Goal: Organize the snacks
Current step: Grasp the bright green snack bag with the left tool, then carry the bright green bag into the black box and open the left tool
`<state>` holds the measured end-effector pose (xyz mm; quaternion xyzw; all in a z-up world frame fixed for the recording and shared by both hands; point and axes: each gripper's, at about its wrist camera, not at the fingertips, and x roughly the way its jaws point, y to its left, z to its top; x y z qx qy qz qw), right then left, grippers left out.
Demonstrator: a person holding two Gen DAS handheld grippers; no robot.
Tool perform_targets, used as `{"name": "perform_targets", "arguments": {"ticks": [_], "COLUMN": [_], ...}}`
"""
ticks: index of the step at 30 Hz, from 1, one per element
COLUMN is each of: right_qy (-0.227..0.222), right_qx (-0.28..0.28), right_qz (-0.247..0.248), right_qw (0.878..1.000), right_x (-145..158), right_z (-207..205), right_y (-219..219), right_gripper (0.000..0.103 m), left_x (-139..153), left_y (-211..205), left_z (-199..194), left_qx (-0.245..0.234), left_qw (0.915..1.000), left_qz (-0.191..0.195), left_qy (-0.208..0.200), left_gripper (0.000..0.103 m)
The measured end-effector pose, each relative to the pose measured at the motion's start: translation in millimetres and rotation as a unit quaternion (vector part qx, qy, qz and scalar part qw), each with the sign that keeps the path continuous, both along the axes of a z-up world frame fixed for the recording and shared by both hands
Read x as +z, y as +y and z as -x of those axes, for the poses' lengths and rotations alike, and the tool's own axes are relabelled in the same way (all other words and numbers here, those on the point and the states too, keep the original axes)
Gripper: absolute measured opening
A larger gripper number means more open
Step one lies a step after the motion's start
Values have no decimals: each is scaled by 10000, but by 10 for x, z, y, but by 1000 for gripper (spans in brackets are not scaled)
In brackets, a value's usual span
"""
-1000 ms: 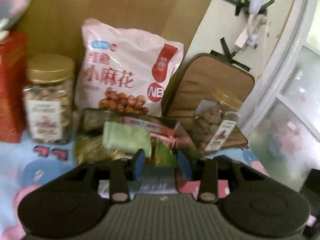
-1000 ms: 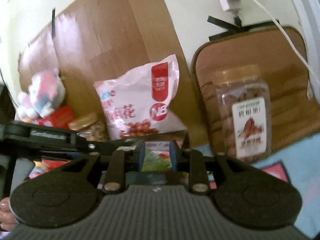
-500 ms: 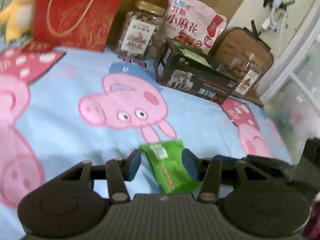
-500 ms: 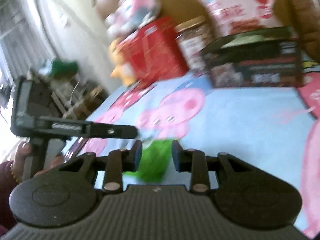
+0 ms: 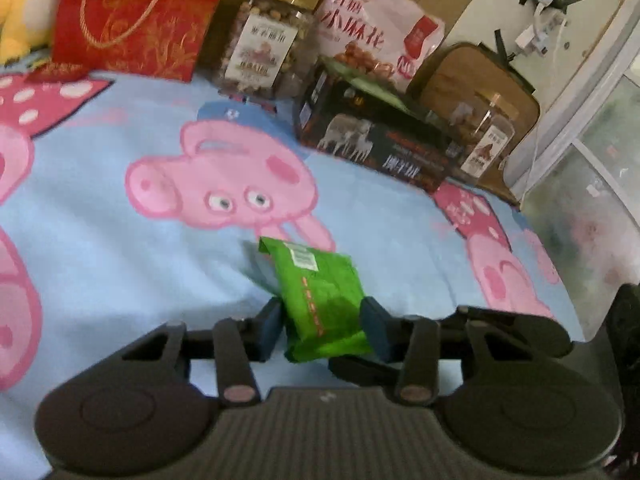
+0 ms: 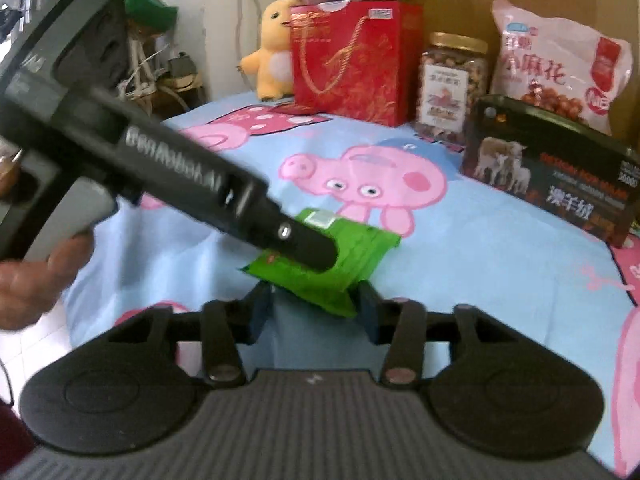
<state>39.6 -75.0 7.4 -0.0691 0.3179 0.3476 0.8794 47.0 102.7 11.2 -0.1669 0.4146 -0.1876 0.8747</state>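
A green snack packet point(image 5: 320, 292) lies on the pig-print sheet point(image 5: 120, 240). My left gripper point(image 5: 324, 326) is open, with its blue pads on either side of the packet's near end. In the right wrist view the same packet point(image 6: 352, 256) sits just ahead of my right gripper point(image 6: 314, 310), which is open and empty. The left gripper's body point(image 6: 160, 160) crosses that view above the packet. A dark open box point(image 5: 376, 136) with snacks inside stands at the back.
Along the back stand a red gift bag point(image 5: 132, 16), a nut jar point(image 5: 268, 44), a pink snack bag point(image 5: 376, 36), a second jar point(image 5: 488, 136) and a brown cushion point(image 5: 472, 76). A yellow plush point(image 6: 272, 48) sits at the bed's far left.
Both grippers pulled back from the box to the near part of the sheet. The green packet now lies between the left gripper's pads, and the right gripper's jaws have opened wider.
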Motion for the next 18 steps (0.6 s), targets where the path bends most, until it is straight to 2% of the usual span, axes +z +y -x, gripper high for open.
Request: {"name": "perform_targets", "arguments": {"ticks": [3, 9, 13, 18], "right_qy": [-135, -733, -1197, -1496], "right_qx": [-127, -571, -874, -1283], "right_qz": [-216, -430, -402, -406], "right_qw": [9996, 9947, 9881, 9796], "right_x": [97, 364, 521, 641], "right_z": [10, -91, -271, -679], "right_y": [-103, -323, -460, -705], "right_gripper": [26, 26, 26, 25], "left_x": [169, 519, 741, 863], "left_y": [-45, -330, -569, -927], "left_z": [-53, -368, -709, -1271], "left_qx": [-105, -350, -493, -625], "left_qw": [9996, 9967, 9934, 9904], "left_qz": [115, 67, 82, 31], "left_qy": [-248, -731, -1035, -1229], "left_gripper": [41, 41, 41, 41]}}
